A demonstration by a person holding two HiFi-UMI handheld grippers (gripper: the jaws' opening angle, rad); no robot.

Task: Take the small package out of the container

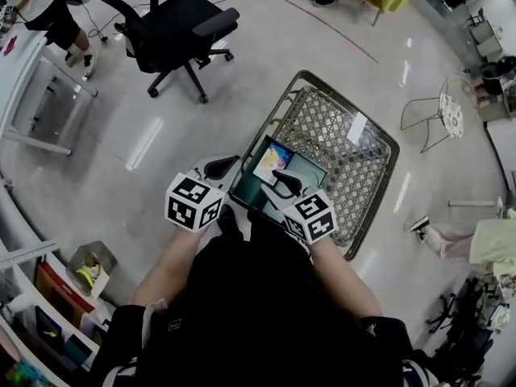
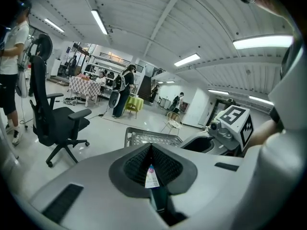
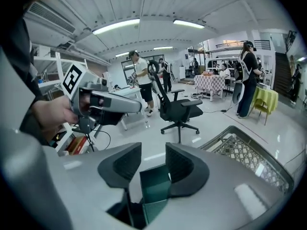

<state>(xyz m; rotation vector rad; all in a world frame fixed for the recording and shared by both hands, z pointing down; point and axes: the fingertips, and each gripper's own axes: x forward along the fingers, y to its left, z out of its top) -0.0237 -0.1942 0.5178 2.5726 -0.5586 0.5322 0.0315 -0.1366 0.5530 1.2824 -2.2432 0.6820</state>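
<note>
A dark green box (image 1: 256,193) with an open flap sits against the near rim of a wire basket (image 1: 355,168). A small colourful package (image 1: 272,161) shows at its open top. My left gripper (image 1: 219,166) is just left of it, and in the left gripper view its jaws (image 2: 151,150) are shut on a thin white, pink and blue edge of the package (image 2: 151,176). My right gripper (image 1: 282,185) hangs over the box. Its jaws (image 3: 153,164) stand apart around the green box wall (image 3: 154,188), with a gap on the left side.
A black office chair (image 1: 181,27) stands on the glossy floor beyond the basket. At the left is a white table (image 1: 32,79), and shelves with goods (image 1: 48,313) are at the lower left. A wire chair (image 1: 451,107) is at the right. Several people stand around the room.
</note>
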